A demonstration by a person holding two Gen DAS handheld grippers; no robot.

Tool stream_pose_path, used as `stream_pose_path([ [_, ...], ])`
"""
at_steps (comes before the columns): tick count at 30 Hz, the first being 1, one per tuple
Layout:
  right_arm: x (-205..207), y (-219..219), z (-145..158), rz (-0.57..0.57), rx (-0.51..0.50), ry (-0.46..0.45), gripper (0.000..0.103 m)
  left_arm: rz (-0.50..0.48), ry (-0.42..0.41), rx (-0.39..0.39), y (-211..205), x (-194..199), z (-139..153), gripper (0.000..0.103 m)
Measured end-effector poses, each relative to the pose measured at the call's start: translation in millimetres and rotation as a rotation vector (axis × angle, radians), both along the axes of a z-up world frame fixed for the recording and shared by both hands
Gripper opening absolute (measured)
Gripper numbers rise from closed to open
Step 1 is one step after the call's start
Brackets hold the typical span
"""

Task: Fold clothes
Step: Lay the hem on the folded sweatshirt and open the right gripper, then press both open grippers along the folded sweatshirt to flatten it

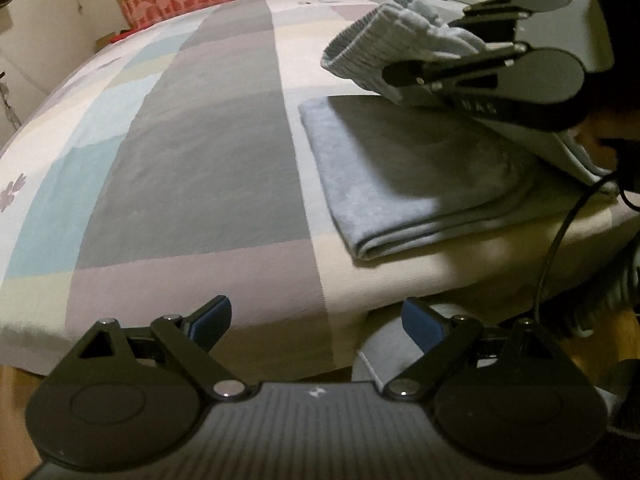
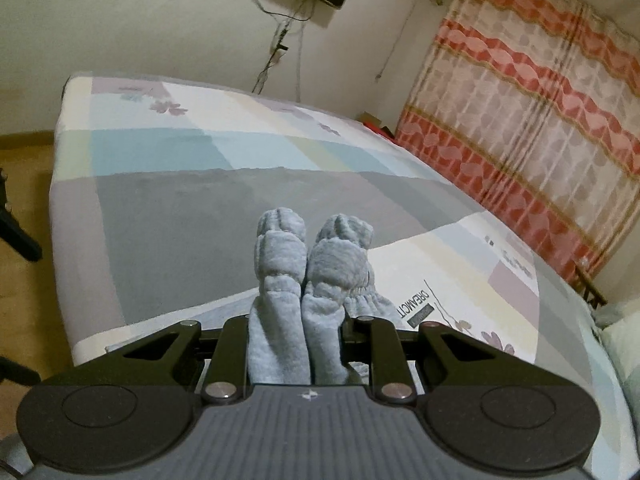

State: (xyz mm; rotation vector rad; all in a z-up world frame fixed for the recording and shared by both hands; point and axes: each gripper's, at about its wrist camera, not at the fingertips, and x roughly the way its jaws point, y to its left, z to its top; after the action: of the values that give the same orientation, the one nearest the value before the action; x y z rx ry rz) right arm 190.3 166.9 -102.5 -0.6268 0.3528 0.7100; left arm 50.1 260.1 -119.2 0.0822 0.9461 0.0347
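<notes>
The right claw (image 1: 460, 54) is clamped on bunched pale-blue clothes (image 2: 304, 280) above the bed (image 1: 180, 160), whose sheet seems to read "DREAMCIT" (image 2: 418, 306). The left claw (image 1: 316, 322) gapes empty.

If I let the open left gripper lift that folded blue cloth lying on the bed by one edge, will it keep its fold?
Probably not: the folded blue cloth looks soft and thin, with rounded layered edges, so it would likely droop and open. The garment in the right gripper already bunches limply. It looks light, and may drag on the bedsheet.
</notes>
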Motion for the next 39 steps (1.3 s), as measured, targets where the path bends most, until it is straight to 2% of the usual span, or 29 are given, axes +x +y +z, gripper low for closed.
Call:
stream_pose_path([
  [6,-12,25,-32,0.061,-0.155,-0.021,0.026,0.021,0.010,-0.011,4,-4,-5,0.092],
  [10,-17,35,-46,0.076,-0.208,-0.037,0.028,0.039,0.013,-0.015,9,-8,-6,0.092],
  [12,-18,34,-49,0.091,-0.217,-0.018,0.038,0.050,0.014,-0.016,11,-10,-7,0.092],
  [13,-20,33,-50,0.110,-0.218,-0.002,0.046,0.055,0.015,-0.017,12,-10,-7,0.092],
  [16,-25,26,-47,0.171,-0.188,0.072,0.058,0.065,0.018,-0.018,13,-12,-7,0.092],
  [21,-4,-8,-14,0.224,0.016,0.341,0.062,0.062,0.015,-0.003,10,-15,-3,0.092],
  [23,7,-31,0,0.195,0.095,0.410,0.062,0.057,0.006,0.006,8,-15,1,0.092],
  [27,18,-88,21,0.057,0.135,0.364,0.063,0.010,-0.036,0.020,-4,-4,14,0.092],
  [32,20,-177,22,-0.181,0.096,0.298,0.067,-0.110,-0.128,0.022,-37,41,32,0.092],
  [35,8,-225,10,-0.296,0.059,0.293,0.068,-0.173,-0.168,-0.020,-61,78,36,0.092],
  [36,-1,-236,5,-0.309,0.038,0.285,0.069,-0.186,-0.171,-0.036,-68,90,35,0.092],
  [38,-21,-249,-5,-0.295,0.012,0.279,0.082,-0.203,-0.162,-0.052,-82,112,31,0.092],
  [39,-31,-256,-10,-0.287,0.000,0.277,0.085,-0.207,-0.145,-0.045,-88,123,26,0.092],
])
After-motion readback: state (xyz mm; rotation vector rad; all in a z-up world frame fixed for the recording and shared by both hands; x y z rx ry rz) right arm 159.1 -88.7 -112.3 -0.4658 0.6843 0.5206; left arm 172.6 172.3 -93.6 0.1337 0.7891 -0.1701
